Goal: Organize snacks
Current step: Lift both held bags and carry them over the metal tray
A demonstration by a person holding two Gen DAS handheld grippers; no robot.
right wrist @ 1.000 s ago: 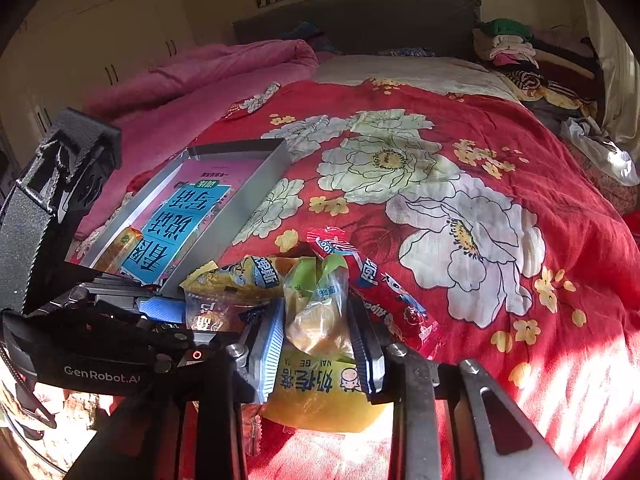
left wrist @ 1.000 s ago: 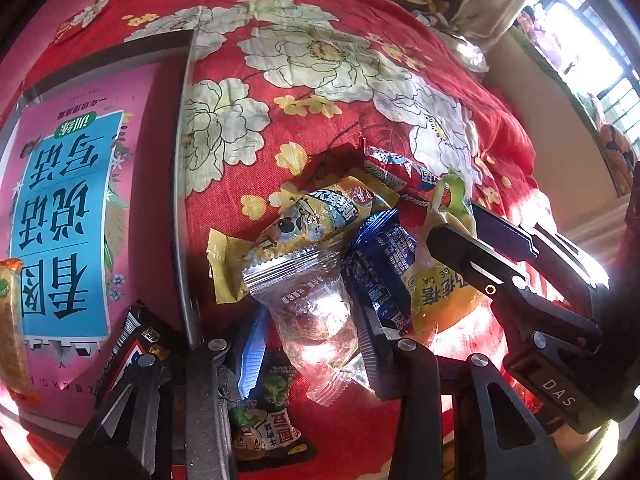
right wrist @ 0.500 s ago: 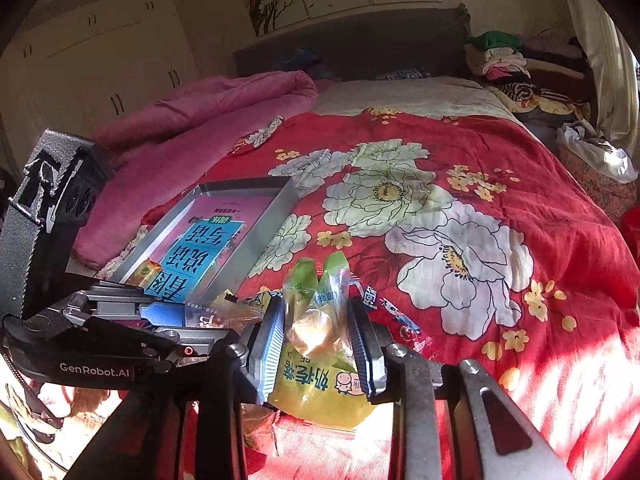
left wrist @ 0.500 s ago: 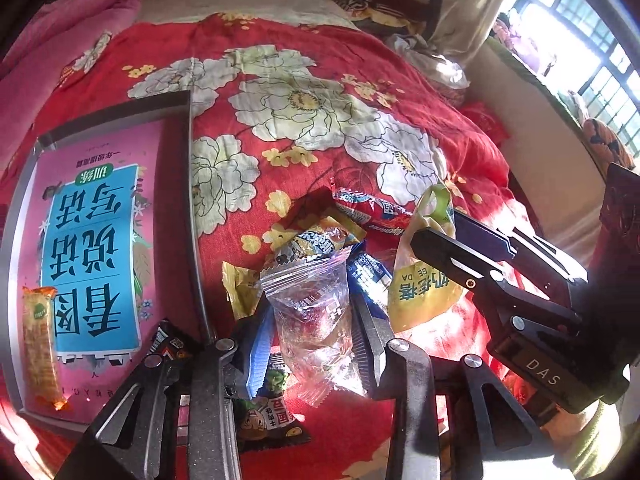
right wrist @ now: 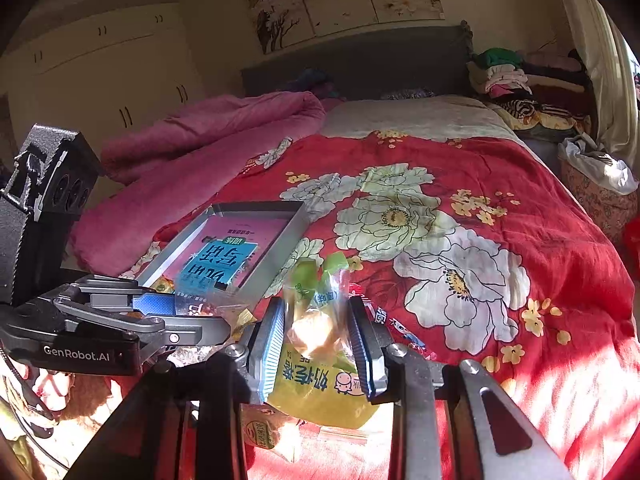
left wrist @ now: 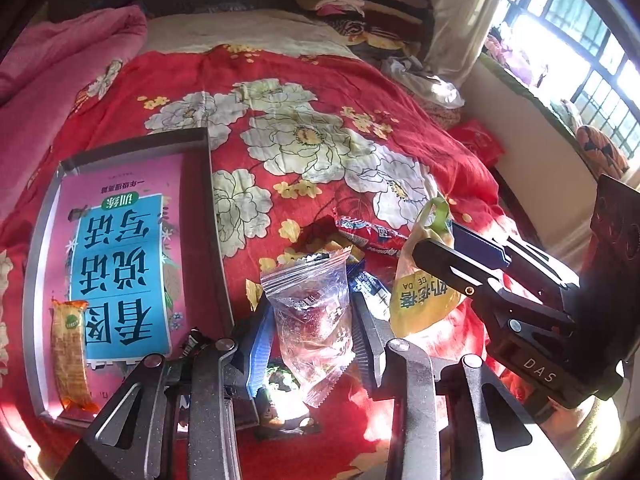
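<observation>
Over the red floral bedspread (left wrist: 360,92), your left gripper (left wrist: 310,326) is clenching a clear snack packet (left wrist: 310,312) between its blue pads, and the packet is hanging lifted above the loose snacks near the bedspread's near edge. Beside it, your right gripper (right wrist: 318,338) is gripping a yellow snack bag (right wrist: 320,384), its green top (right wrist: 318,272) sticking up past the fingers; in the left wrist view the same bag (left wrist: 420,292) is dangling under the right gripper's jaws. A grey tray (left wrist: 40,240) is lying toward the bedspread's left side, with a pink and blue book (left wrist: 120,264) filling its floor and an orange wrapped bar (left wrist: 70,354) lying on the book's near left corner. A red sausage stick (left wrist: 368,234) and a blue wrapper (left wrist: 370,280) are lying on the bedspread just behind the two held packets, right of the tray. A dark snack packet (left wrist: 280,408) is lying beneath your left gripper.
</observation>
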